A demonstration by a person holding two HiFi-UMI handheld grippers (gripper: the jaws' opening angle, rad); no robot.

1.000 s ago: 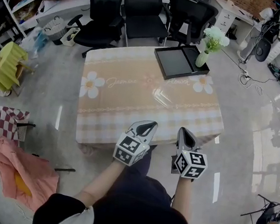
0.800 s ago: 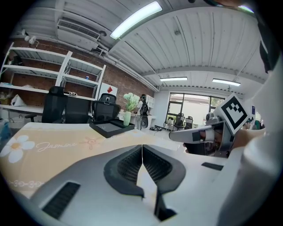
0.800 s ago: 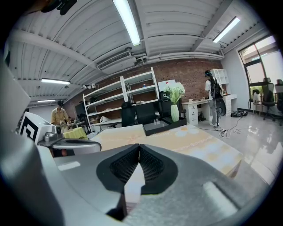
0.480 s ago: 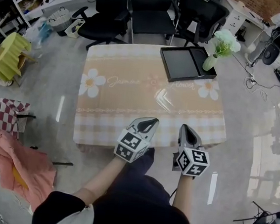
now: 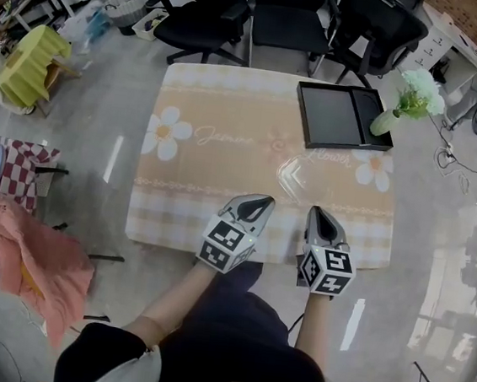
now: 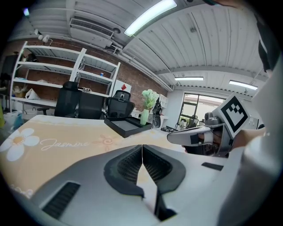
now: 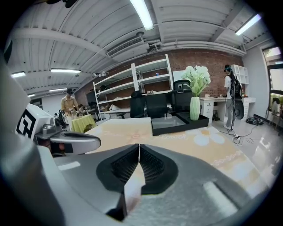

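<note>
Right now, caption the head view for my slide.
Left gripper and right gripper, both shut and empty, at the near table edge; tray and vase far right.

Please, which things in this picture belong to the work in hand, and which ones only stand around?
In hand: left gripper and right gripper, both shut and empty, by the near edge of the table; on it, black tray and vase of flowers.
Standing around: office chairs, yellow stool, pink cloth.

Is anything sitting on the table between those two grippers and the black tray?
Nothing visible does. Only printed tablecloth lies between the left gripper, the right gripper and the black tray; the flower vase stands at the tray's far right end.
</note>
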